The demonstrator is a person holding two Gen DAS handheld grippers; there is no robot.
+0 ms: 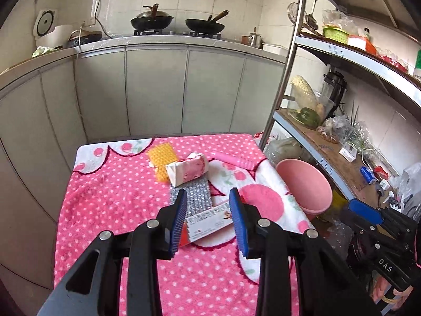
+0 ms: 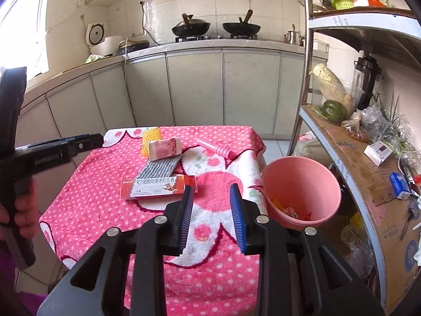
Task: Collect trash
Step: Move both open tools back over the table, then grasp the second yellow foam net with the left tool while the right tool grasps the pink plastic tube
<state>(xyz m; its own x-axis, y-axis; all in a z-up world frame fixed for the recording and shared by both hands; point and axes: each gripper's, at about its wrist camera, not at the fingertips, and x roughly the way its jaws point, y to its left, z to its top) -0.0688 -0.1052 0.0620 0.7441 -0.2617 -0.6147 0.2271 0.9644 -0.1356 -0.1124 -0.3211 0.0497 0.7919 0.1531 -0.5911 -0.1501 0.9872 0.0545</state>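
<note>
- Left gripper (image 1: 208,197): we see jaws apart, nothing between the pads; it hangs above the medicine box (image 1: 209,221) on the bench (image 1: 105,197).
- Right gripper (image 2: 211,192): jaws apart too, empty, over the pink spotted blanket (image 2: 92,197), just left of the pink bin (image 2: 302,181).
- Trash on the bench: medicine box lying flat near the middle; silver bubble-wrap piece (image 2: 160,169) touching its far edge; white-and-pink paper cup (image 2: 164,148) on its side on the far end of the bubble wrap; orange foam mesh (image 2: 150,138) behind the cup; pink wrapped stick (image 2: 215,149) to the right, apart from the rest.
- Pink bin sits off the right edge of the bench, below its top, with a few scraps in the bottom.
- From the right wrist view we see a hand (image 2: 25,210) on the left gripper's handle at far left.
- Metal shelf rack (image 2: 368,158) stands right of the bin.
</note>
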